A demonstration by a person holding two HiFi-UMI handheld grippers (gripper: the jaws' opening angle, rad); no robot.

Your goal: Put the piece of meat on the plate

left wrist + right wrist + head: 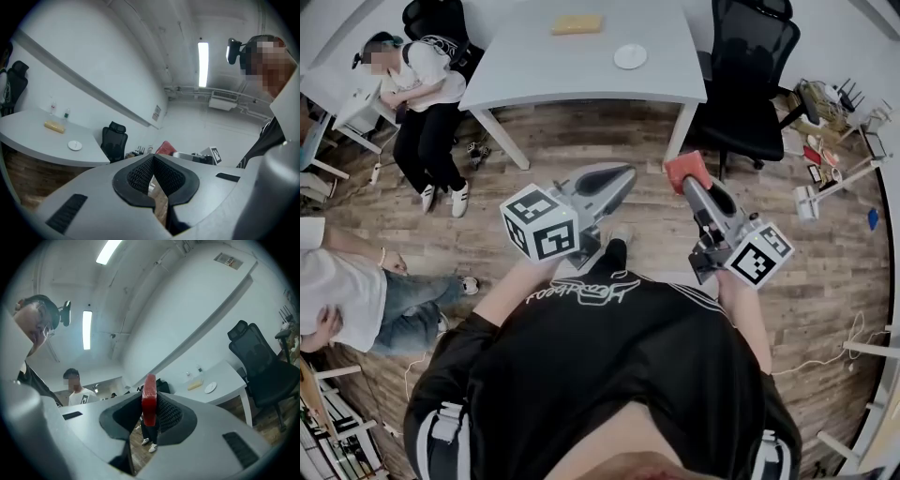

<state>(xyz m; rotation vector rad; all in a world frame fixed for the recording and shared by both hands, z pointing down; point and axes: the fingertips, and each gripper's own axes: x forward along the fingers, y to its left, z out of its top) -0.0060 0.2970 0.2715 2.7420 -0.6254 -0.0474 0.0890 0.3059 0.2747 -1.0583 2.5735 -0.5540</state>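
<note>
Between the pads of the right gripper [150, 409] sits the piece of meat [149, 397], one red slab pinched on edge. It is thin across the jaws, and its long axis stands up past the fingertips. So the meat is up in the air, well short of the table, and the carry has yet to cover the floor in between, I'd say.

The one plate [630, 56] lies ahead of those jaws, on the right half of the white table [534, 66], about midway between its near and far edges. In the head view it sits a touch left of the meat, so the reach goes forward and slightly inward.

The left gripper [622, 175] has its jaws pressed together on nothing. It points at the table too, about as far from the plate as its partner, but the right one carries the load.

Count it up:
- Two grippers.
- One yellow block [577, 23] near the table's far edge.
- Two black chairs [755, 75], one off each far corner.
- Two other people [422, 89] off to the left.
</note>
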